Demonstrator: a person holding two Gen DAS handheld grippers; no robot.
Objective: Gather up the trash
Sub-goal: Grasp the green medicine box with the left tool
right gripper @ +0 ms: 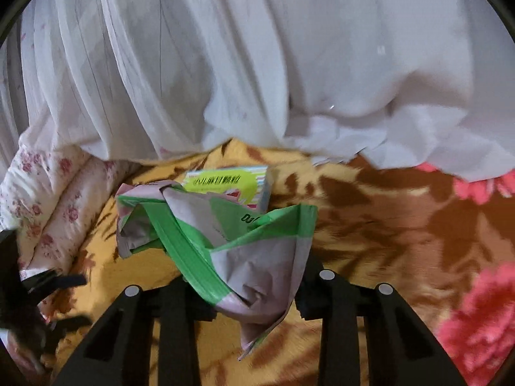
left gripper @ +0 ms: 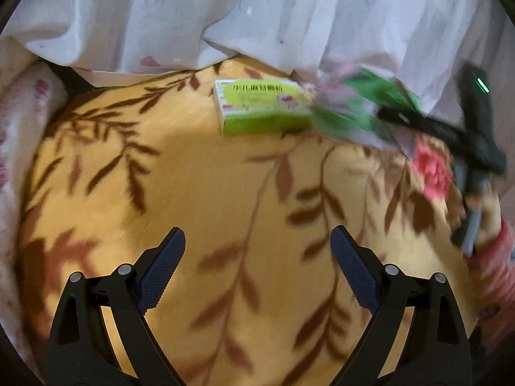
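Wrapper (right gripper: 225,257), crumpled green and grey, sits pinched in my right gripper (right gripper: 244,302); the jaws are clenched on its lower fold, and the rest fans up toward 11 o'clock over the blanket (right gripper: 370,225). In the left wrist view the same wrapper (left gripper: 347,109) shows as a blur at 2 o'clock, with my right gripper (left gripper: 450,128) dark behind it.

It looks like thin printed film or paper: very light, soft, with no stiffness of its own. I judge it will flop and may slide out of a shallow pinch, so a bite across a doubled fold, as I have now, seems safer than one on a loose single edge. It will not break, only tear or crinkle.

Box (left gripper: 260,109), lime green with printed characters, lies flat on the blanket at 12 o'clock from my left gripper (left gripper: 257,270), just beside the wrapper and close under the hem of the white curtain (left gripper: 257,16). My left jaws are spread wide with nothing between them, well short of the box. It looks like light cardboard, stiff enough to hold shape yet crushable if it is empty. I would take it across its narrow sides, squeezing gently, since the plush blanket gives way under any downward push.

A floral quilt (right gripper: 54,199) bunches at 9 o'clock.
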